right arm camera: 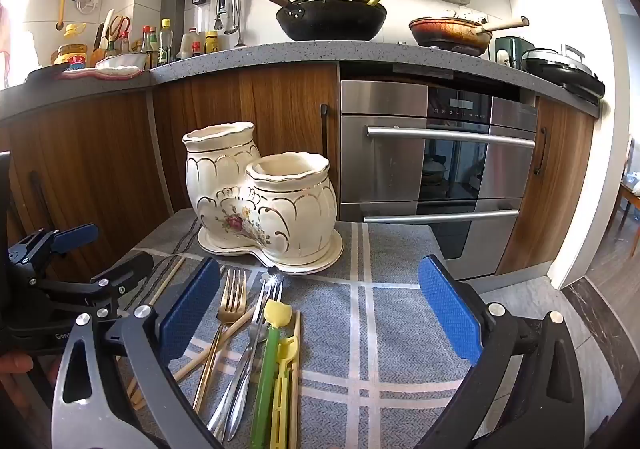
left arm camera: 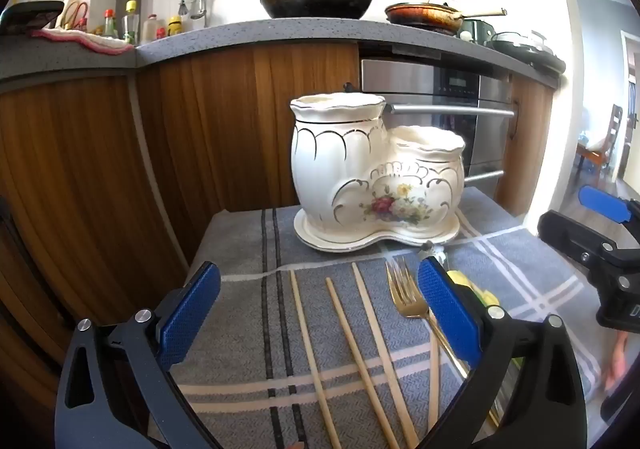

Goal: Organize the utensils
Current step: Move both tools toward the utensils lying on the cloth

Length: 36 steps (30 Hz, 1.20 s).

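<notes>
Item: one cream ceramic two-pot utensil holder with gilt lines and a flower motif [right arm camera: 262, 205], standing upright on its matching tray at the far side of the table [right arm camera: 400, 329], which is wearing a grey-blue cloth with white and dark stripes. Both pots are showing empty mouths, the taller one to the left. Lying in front of it, long axes running from the near edge toward the holder: four pale wooden chopsticks [left arm camera: 360, 349] loose and fanning slightly, one gold metal fork [right arm camera: 230, 301] with tines pointing at the holder, two silver metal utensils [right arm camera: 248, 353] crossing each other, one green-handled yellow-tipped plastic utensil [right arm camera: 269, 361], one yellow plastic utensil [right arm camera: 285, 377]. Behind: wood-fronted cabinets, a steel oven [right arm camera: 436, 169], a black wok [right arm camera: 332, 19] and a brown pan [right arm camera: 450, 33] on the grey counter. The left gripper [left arm camera: 320, 313] is hovering over the chopsticks, jaws standing wide and gripping nothing; the right gripper [right arm camera: 320, 309] is hovering likewise, jaws wide and empty.
</notes>
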Available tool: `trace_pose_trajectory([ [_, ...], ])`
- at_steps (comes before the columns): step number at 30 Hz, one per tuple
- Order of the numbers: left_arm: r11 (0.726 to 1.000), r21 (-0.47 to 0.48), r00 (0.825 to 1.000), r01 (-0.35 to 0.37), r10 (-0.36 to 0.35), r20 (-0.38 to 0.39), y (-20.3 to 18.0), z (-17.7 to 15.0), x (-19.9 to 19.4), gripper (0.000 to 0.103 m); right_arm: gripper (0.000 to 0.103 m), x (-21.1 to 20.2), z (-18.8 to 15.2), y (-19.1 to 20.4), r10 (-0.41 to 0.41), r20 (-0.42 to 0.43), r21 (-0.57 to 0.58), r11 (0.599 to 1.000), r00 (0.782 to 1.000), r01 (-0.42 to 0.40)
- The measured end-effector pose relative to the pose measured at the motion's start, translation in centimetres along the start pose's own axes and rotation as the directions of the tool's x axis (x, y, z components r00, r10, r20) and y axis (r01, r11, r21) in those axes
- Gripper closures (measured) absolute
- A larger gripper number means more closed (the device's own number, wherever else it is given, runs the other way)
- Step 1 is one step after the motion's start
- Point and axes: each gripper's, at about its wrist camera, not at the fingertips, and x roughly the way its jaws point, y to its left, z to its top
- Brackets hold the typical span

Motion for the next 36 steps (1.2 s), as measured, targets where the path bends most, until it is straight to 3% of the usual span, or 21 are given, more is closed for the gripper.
trace_pose_trajectory([
  [17, 1.000, 0.003, 1.000, -0.006, 0.006, 0.000, 0.0, 0.0, 0.0, 0.005, 0.005, 0.0, 0.0, 0.0, -0.003, -0.004, -0.002, 1.000, 1.000, 0.003],
  [25, 0.997, 0.026, 0.997, -0.070, 0.069, 0.046, -1.1, 2.1, -1.6, 0.005, 0.005, -0.3, 0.8, -1.2, 0.006, -0.005, 0.030, 1.000, 1.000, -0.006],
  [36, 0.996, 0.032, 0.996, -0.079, 0.080, -0.040, -1.3, 3.5, -2.5, 0.005, 0.005, -1.2, 2.4, -1.3, 0.021, -0.045, -0.018, 1.000, 0.999, -0.021],
])
